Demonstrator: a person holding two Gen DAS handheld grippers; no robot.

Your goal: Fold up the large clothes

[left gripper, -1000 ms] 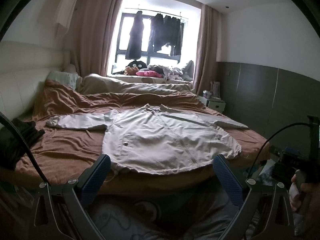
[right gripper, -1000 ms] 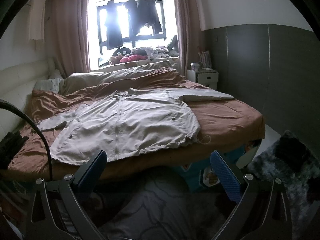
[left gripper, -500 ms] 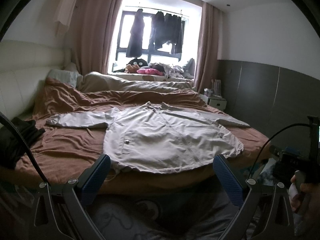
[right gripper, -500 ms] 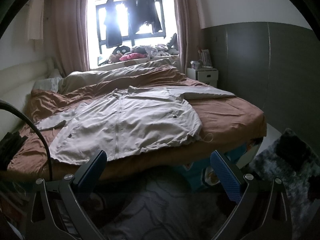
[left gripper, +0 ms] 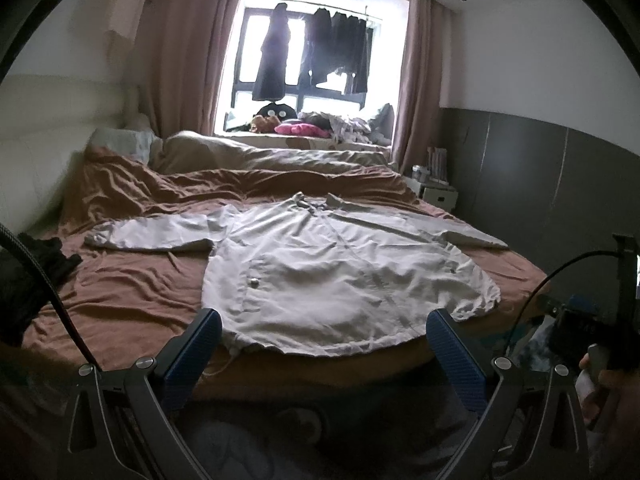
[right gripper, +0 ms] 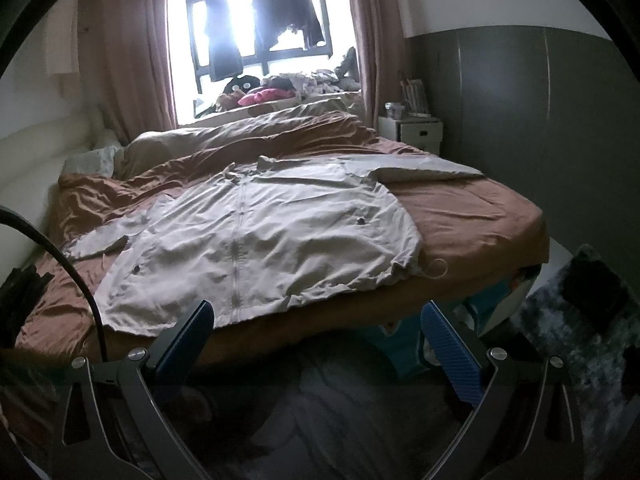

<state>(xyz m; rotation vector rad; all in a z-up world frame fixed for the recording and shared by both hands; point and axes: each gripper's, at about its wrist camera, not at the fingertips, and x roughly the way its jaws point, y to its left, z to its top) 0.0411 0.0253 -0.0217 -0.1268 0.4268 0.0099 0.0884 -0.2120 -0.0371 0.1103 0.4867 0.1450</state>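
Observation:
A large pale beige jacket point(left gripper: 332, 268) lies spread flat, front up and zipped, on the brown bed point(left gripper: 132, 292), sleeves stretched out to both sides. It also shows in the right wrist view point(right gripper: 256, 240). Its hem runs along the bed's near edge. My left gripper point(left gripper: 324, 344) is open and empty, held just short of the hem, above the floor. My right gripper point(right gripper: 316, 332) is open and empty, also just short of the hem. The right hand with its device point(left gripper: 592, 340) shows at the right edge of the left wrist view.
A dark garment point(left gripper: 28, 272) lies at the bed's left edge. A rumpled duvet point(left gripper: 272, 160) and pillows fill the far half. A white nightstand point(right gripper: 412, 130) stands at the far right. A dark rug point(right gripper: 592, 320) lies on the floor right. Clothes hang at the window point(left gripper: 316, 60).
Both grippers have moved a little closer to the bed and the jacket's hem. The jacket has not moved. Both stay open.

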